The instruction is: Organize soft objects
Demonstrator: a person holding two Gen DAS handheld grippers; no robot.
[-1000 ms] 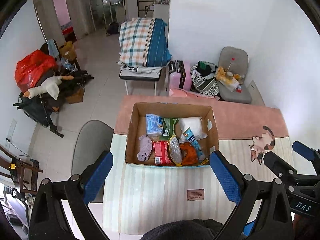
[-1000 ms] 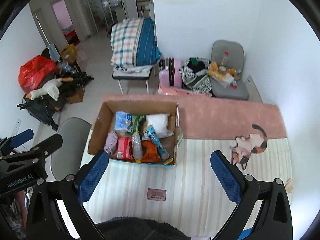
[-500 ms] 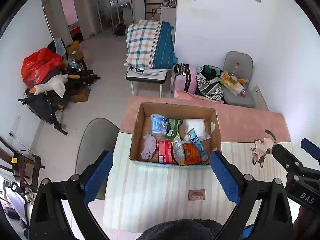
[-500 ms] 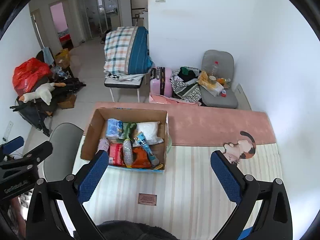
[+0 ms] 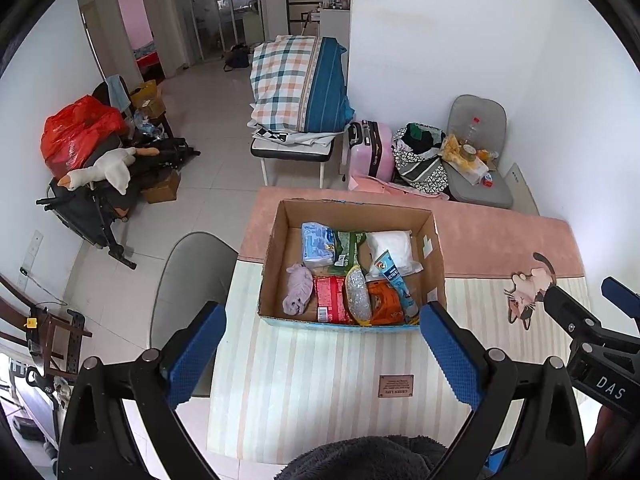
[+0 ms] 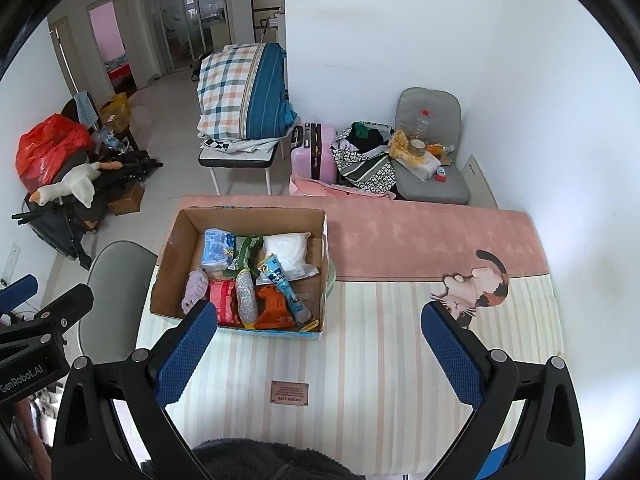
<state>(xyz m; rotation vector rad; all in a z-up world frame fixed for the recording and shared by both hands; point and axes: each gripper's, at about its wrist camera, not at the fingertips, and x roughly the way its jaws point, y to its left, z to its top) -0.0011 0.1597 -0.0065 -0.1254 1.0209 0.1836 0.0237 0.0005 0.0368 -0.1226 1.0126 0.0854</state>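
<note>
An open cardboard box (image 5: 276, 248) (image 6: 172, 248) stands on the striped table mat (image 5: 320, 380) (image 6: 360, 340). Inside lie a lilac soft cloth (image 5: 298, 294) (image 6: 195, 290), a blue tissue pack (image 5: 318, 238), a white pouch (image 5: 390, 246) (image 6: 286, 248), red (image 5: 330, 298) and orange (image 5: 384, 306) packets and a tube (image 5: 394, 280). My left gripper (image 5: 320, 352) is open and empty, high above the table before the box. My right gripper (image 6: 320, 352) is open and empty, right of the box.
A cat-shaped mat (image 5: 528, 296) (image 6: 476, 288) lies at the table's right. A pink cloth (image 6: 400, 240) covers the far table half. A grey chair (image 5: 192, 272) stands left of the table. A bench with bedding (image 5: 300, 88), a pink suitcase (image 5: 370, 148) and clutter stand beyond.
Both grippers have risen and pulled back a little, so the box and table look smaller and lower in both views. Both stay open.
</note>
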